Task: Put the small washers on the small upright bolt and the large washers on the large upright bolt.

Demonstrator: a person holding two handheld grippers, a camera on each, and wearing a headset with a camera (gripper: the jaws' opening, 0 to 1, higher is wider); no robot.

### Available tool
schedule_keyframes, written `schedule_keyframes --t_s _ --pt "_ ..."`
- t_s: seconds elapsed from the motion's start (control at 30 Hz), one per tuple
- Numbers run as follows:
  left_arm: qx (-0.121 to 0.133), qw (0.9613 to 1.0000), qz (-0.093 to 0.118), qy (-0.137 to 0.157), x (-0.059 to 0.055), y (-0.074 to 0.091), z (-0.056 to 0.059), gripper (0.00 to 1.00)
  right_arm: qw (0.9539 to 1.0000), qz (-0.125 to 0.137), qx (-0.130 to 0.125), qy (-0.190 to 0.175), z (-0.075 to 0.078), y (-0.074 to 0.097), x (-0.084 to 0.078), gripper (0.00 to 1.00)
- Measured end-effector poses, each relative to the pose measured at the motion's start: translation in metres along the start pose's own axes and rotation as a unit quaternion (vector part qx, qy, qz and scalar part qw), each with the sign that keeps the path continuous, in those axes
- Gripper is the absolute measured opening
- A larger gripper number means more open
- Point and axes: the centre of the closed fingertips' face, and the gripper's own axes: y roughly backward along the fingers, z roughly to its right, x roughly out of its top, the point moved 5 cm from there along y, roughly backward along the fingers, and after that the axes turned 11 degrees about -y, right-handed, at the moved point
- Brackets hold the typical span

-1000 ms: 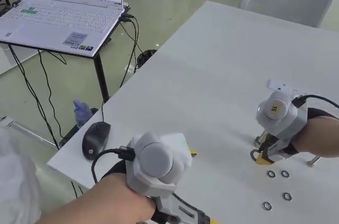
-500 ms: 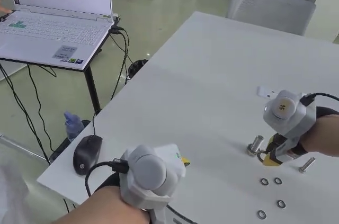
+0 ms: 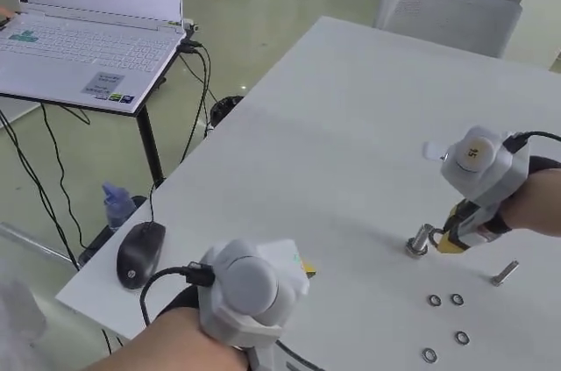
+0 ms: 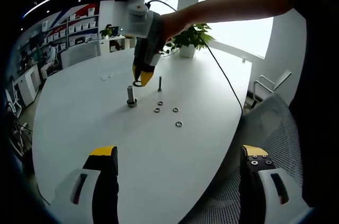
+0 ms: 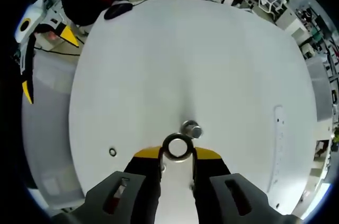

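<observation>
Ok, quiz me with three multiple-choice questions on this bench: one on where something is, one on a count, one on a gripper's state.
1. Where is the washer that the right gripper holds?
A) lying flat on the table
B) close beside the top of the large bolt, not on it
C) already down on the large bolt

2. How many loose washers lie on the table?
A) two
B) four
C) six

3. How is the left gripper?
A) open and empty
B) shut on a washer
C) shut on the large bolt

Answers:
1 B: the right gripper view shows the ring next to the bolt's top, with bare table through its hole.
2 B: the head view shows four rings.
3 A: its jaws stand wide apart with nothing between them.
</observation>
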Motion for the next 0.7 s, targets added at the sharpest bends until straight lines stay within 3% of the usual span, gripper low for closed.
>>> schedule_keyframes --t_s 0.23,0.7 --pt "0.003 1.0 0.001 0.004 -0.001 0.001 -0.004 0.95 1.0 -0.005 -0.002 -0.003 0.008 -0.003 0.002 0.22" --pt "0.001 1.0 0.003 0.004 -0.001 -0.001 -0.002 0.95 0.9999 -0.008 -0.003 -0.009 0.017 -0.006 0.008 0.22"
